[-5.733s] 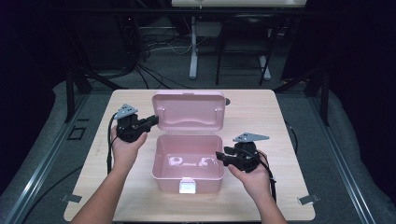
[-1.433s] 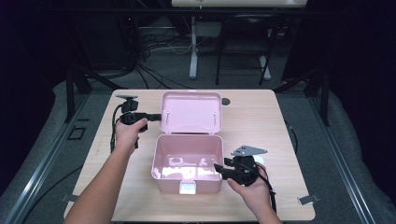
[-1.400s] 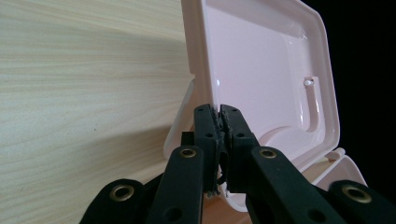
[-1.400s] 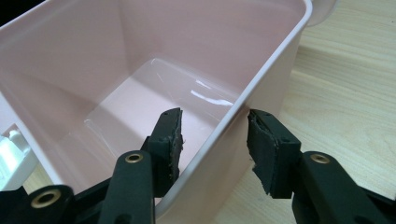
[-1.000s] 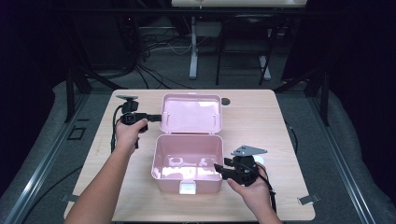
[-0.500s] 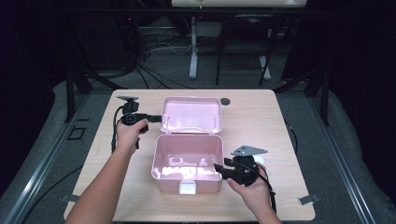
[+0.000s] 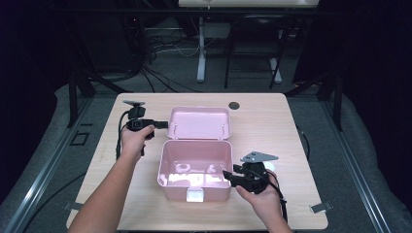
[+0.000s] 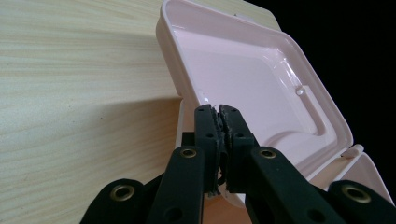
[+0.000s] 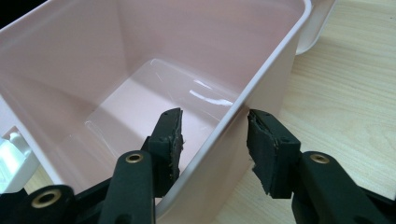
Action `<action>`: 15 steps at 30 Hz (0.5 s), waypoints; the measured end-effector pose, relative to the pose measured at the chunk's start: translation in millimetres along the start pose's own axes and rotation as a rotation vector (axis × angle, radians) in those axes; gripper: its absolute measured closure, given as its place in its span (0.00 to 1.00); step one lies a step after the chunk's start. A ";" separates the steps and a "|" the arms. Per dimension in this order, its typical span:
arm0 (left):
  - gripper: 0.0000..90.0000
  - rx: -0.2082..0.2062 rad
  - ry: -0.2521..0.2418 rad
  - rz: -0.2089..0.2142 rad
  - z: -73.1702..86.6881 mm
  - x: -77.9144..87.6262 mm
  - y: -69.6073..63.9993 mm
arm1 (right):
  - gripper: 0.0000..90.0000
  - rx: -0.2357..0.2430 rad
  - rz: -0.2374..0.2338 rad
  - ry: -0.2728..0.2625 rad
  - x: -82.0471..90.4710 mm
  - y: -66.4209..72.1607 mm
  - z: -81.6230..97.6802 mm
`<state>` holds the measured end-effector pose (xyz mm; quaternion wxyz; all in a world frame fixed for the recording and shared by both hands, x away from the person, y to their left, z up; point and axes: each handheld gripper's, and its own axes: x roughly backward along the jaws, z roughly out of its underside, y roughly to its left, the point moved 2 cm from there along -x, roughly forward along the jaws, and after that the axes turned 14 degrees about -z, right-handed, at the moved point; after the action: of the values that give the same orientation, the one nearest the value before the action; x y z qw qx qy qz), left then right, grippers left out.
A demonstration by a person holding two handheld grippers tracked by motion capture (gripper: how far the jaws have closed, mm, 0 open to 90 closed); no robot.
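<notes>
A pink plastic box (image 7: 175, 188) stands open in the middle of the wooden table (image 7: 272, 128), and its inside looks empty. Its hinged lid (image 7: 199, 124) leans back behind it. My left gripper (image 7: 163, 124) is shut on the lid's left edge; in the left gripper view the jaws (image 8: 217, 112) pinch the lid's rim (image 8: 252, 74). My right gripper (image 7: 227, 177) sits at the box's right wall near the front. Its jaws (image 9: 215, 119) are open and straddle that wall (image 9: 261, 88), one pad inside and one outside, with a gap on each side.
A white latch (image 7: 196, 195) sits on the box's front wall. A small dark round disc (image 7: 234, 105) lies on the table behind the lid. Bare wood lies left and right of the box. Cables and stand legs fill the dark floor beyond the table's far edge.
Since the earliest frame the left gripper has moved back to the lid's left edge and the right gripper has come nearer the box's front right. Nothing has moved over the last second.
</notes>
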<state>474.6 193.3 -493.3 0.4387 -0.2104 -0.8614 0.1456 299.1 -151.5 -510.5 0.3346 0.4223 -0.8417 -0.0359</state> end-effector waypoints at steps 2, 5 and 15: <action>0.96 -0.007 0.000 -0.004 0.0 0.1 -0.2 | 0.61 0.001 -0.002 -0.001 0.1 -0.1 0.0; 0.90 -0.008 -0.013 -0.005 -0.5 1.4 -1.1 | 0.61 0.002 0.000 0.000 0.4 -0.1 0.0; 0.83 -0.062 -0.043 -0.030 1.4 13.5 -8.8 | 0.60 -0.001 -0.007 -0.028 6.5 1.6 -2.8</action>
<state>464.2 192.2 -481.0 0.4157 -0.2077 -0.8777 0.1168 296.9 -154.6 -504.4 0.3228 0.4247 -0.8447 -0.0435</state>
